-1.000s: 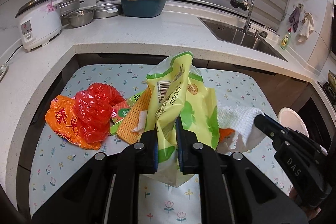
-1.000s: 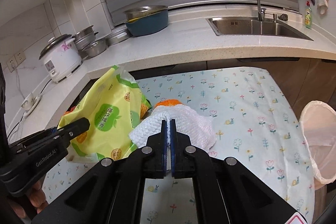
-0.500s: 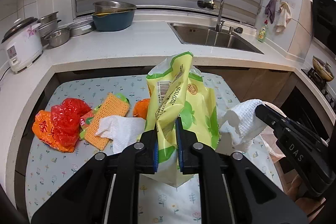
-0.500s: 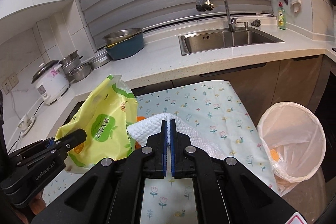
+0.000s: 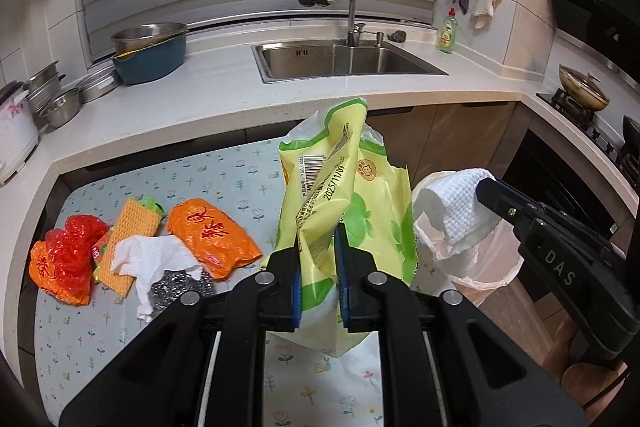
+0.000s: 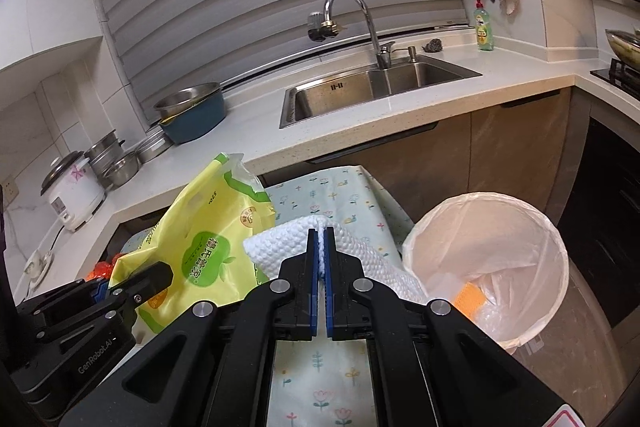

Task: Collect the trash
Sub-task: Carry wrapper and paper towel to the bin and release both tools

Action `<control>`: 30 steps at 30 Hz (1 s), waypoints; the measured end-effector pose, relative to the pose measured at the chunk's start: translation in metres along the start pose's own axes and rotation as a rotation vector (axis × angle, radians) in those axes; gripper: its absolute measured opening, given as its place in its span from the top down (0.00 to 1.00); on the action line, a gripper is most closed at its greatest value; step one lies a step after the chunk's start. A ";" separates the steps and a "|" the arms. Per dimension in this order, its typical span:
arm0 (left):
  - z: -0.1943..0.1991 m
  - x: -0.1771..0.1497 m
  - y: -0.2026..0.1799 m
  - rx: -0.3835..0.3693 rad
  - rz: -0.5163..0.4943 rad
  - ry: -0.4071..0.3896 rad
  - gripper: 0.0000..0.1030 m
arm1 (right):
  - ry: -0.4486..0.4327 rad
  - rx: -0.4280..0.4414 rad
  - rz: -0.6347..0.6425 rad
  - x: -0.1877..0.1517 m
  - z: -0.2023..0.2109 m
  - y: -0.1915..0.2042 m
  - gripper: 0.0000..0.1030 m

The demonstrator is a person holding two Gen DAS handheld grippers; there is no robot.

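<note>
Left claw [image 5: 318, 259] of mine pinches a crinkly yellow-green plastic bag [image 5: 344, 195], lifted clear of the floral-cloth bench [image 5: 224, 179]. Right claw [image 6: 321, 255] is clamped tight on a dimpled white paper towel [image 6: 280, 247], beside the round bin [image 6: 486, 263] with its thin pale liner. Orange wrappers [image 5: 212, 237] lie crumpled on the bench.

A yellow-and-green bag [image 5: 344, 203] is showing a barcode, a white dimpled paper towel [image 5: 460, 203] is hanging beside it, and the pale floral tablecloth [image 5: 208, 183] is carrying orange wrappers [image 5: 212, 235].
</note>
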State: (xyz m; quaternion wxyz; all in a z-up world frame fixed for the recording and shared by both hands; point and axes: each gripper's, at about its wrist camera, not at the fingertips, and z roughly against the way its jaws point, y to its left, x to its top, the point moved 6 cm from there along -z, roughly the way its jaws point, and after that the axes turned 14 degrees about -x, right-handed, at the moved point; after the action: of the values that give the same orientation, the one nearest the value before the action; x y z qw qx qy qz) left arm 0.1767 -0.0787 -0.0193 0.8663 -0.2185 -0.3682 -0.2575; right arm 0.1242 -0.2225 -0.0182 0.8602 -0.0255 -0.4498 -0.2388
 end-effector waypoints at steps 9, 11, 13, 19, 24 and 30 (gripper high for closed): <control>-0.044 0.002 -0.064 -0.098 -0.061 0.061 0.88 | -0.011 -0.087 -0.069 0.009 -0.005 -0.074 0.97; -0.056 0.003 -0.077 -0.123 -0.070 0.076 0.88 | -0.010 -0.107 -0.084 0.010 -0.007 -0.090 0.97; -0.069 0.004 -0.090 -0.146 -0.083 0.092 0.88 | -0.010 -0.130 -0.097 0.012 -0.009 -0.105 0.97; -0.105 0.006 -0.117 -0.200 -0.100 0.137 0.88 | -0.018 -0.195 -0.161 0.016 -0.014 -0.152 0.97; -0.133 0.007 -0.128 -0.228 -0.093 0.170 0.87 | -0.010 -0.227 -0.194 0.015 -0.021 -0.178 0.97; -0.149 0.007 -0.131 -0.235 -0.071 0.181 0.74 | 0.004 -0.223 -0.180 0.012 -0.031 -0.179 0.97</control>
State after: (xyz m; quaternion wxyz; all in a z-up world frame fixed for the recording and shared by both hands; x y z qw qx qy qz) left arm 0.1794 -0.2660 -0.0836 0.8548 -0.2810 -0.2633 -0.3479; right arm 0.0763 -0.3935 -0.0578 0.8281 -0.0803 -0.4193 -0.3634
